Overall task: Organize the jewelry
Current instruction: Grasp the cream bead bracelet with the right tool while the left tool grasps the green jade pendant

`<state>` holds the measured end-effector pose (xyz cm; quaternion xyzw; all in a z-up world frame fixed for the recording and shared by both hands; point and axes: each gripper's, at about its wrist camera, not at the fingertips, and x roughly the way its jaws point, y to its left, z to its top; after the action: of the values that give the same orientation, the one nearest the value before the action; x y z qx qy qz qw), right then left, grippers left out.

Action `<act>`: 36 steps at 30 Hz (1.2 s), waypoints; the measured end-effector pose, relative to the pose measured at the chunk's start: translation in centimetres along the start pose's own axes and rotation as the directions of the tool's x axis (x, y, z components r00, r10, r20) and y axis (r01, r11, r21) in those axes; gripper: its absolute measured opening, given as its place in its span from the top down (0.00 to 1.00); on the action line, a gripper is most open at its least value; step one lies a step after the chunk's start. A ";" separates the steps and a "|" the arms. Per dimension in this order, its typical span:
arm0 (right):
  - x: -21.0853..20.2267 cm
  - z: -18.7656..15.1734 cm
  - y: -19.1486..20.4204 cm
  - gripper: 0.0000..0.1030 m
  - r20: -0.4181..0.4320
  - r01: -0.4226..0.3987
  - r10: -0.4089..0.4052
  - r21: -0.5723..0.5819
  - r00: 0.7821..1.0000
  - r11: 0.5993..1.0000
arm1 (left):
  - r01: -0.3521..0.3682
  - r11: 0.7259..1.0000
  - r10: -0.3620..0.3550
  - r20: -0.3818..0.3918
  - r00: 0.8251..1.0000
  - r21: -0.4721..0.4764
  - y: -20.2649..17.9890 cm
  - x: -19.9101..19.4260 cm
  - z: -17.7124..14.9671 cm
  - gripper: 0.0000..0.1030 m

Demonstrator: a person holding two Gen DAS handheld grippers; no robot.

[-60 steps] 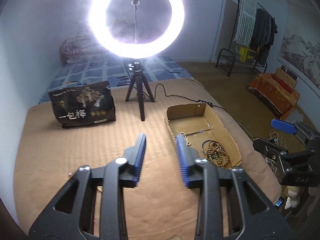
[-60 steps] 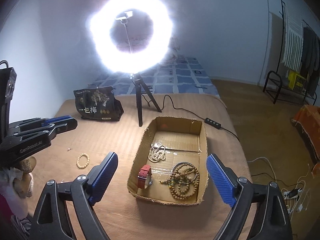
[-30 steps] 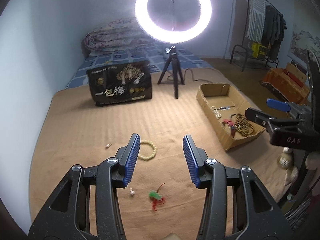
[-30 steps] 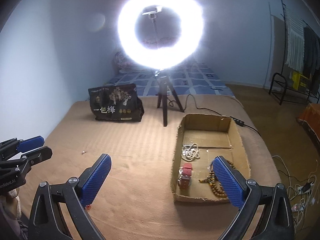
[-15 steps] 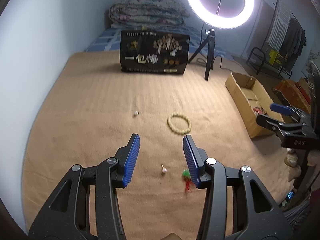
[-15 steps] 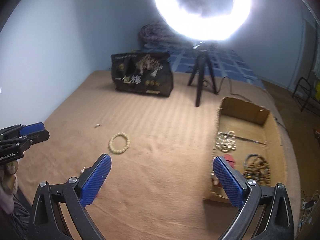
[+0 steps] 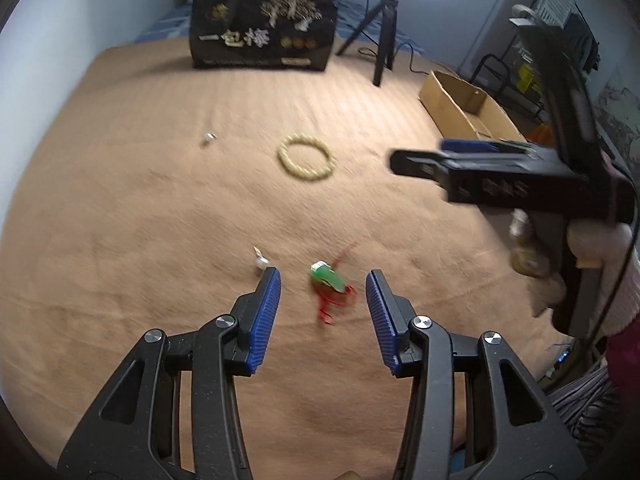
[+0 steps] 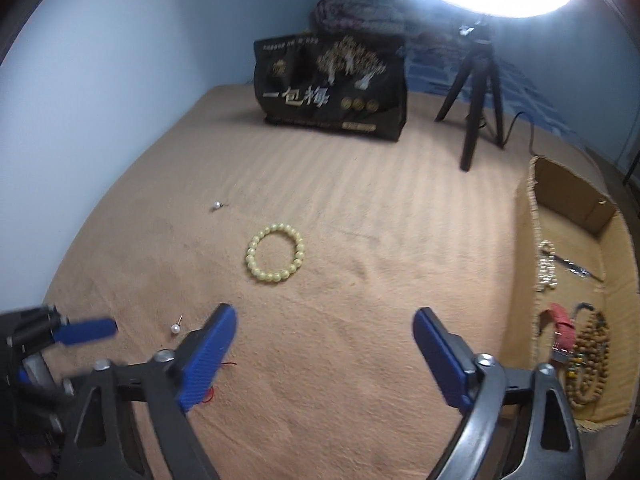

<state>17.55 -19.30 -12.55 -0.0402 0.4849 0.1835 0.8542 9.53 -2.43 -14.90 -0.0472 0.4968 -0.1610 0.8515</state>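
Dropped closer to the tan bedspread (image 7: 120,220) since a second ago. Left wrist view: left gripper (image 7: 323,280) parted around nothing, green pendant (image 7: 326,276) between its tips, pale bead bracelet (image 7: 306,158) at 12 o'clock. Right wrist view: right gripper (image 8: 324,322) gaping, just been narrowing, empty; bracelet at 11 o'clock, cardboard box (image 8: 576,196) at 3 o'clock.

Bare brown blanket (image 8: 360,240) mid-bed; cardboard box (image 8: 532,240) blocking its right edge.
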 end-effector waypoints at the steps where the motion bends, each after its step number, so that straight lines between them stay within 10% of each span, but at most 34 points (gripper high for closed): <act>1: 0.6 0.1 0.2 0.19 -0.012 -0.011 0.011 0.001 1.000 1.000 | 0.004 1.000 -0.004 -0.005 1.000 -0.008 -0.2 0.3 -0.2 0.56; 26: 9.8 3.2 1.5 0.54 -0.111 -0.044 0.044 0.006 0.993 0.999 | -0.068 0.996 0.065 -0.063 0.996 -0.049 -0.7 6.3 -1.1 0.76; 36: 10.0 3.2 0.7 0.92 -0.116 -0.003 0.001 -0.017 0.993 1.000 | -0.087 0.994 0.083 -0.057 0.995 -0.068 0.2 6.4 -1.4 0.89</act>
<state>24.49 -15.11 -19.21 -0.0576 0.5321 0.1856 0.8241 11.31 -4.15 -20.96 -0.0516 0.5268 -0.1082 0.8415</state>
